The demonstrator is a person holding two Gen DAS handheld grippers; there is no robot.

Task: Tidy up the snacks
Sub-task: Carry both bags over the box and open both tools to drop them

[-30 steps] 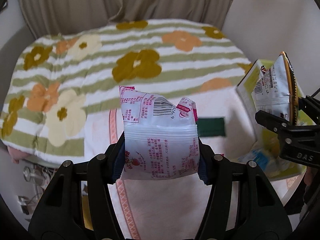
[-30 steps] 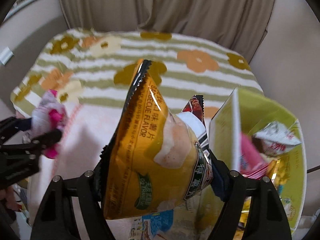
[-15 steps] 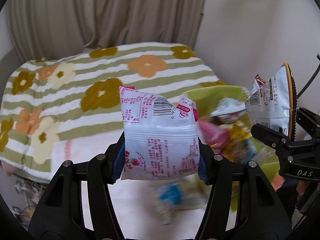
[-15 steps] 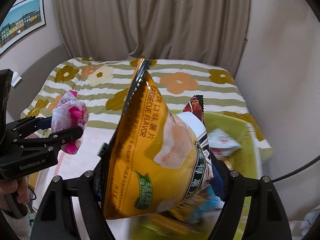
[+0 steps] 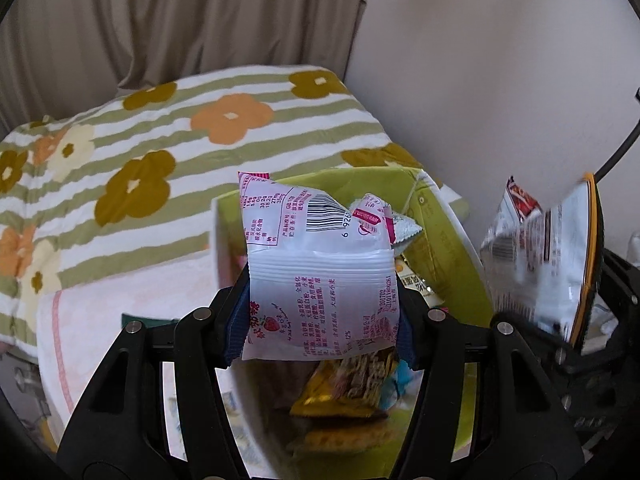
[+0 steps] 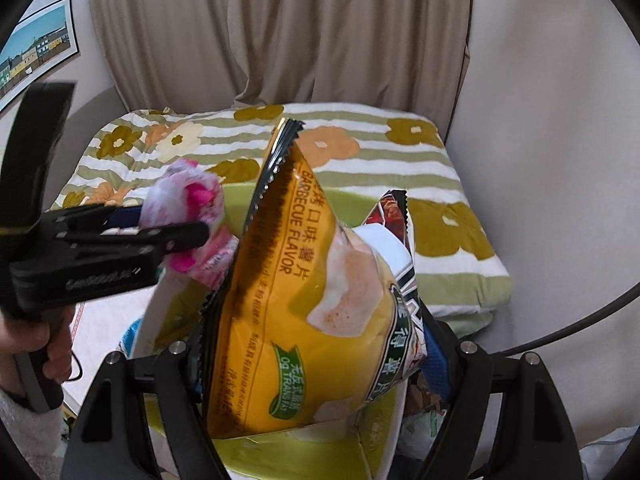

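Observation:
My left gripper [image 5: 320,320] is shut on a white and pink snack packet [image 5: 316,256] and holds it over the open green box [image 5: 452,240]. Several snack packs lie inside the box, among them a gold one [image 5: 344,384]. My right gripper [image 6: 312,356] is shut on a yellow barbecue chip bag [image 6: 296,304], also above the green box [image 6: 288,452]. The chip bag shows at the right of the left wrist view [image 5: 556,256]. The left gripper with its pink packet [image 6: 188,208] shows at the left of the right wrist view.
A bed with a green striped flower blanket [image 5: 160,152] lies behind the box. A pale pink towel [image 5: 132,308] covers the near bed edge. A beige curtain [image 6: 280,40] and a white wall [image 5: 480,60] stand behind. A framed picture [image 6: 36,48] hangs at the left.
Both grippers have moved right and come over the green box, each keeping its snack. The box now lies directly under the pink packet and the chip bag.

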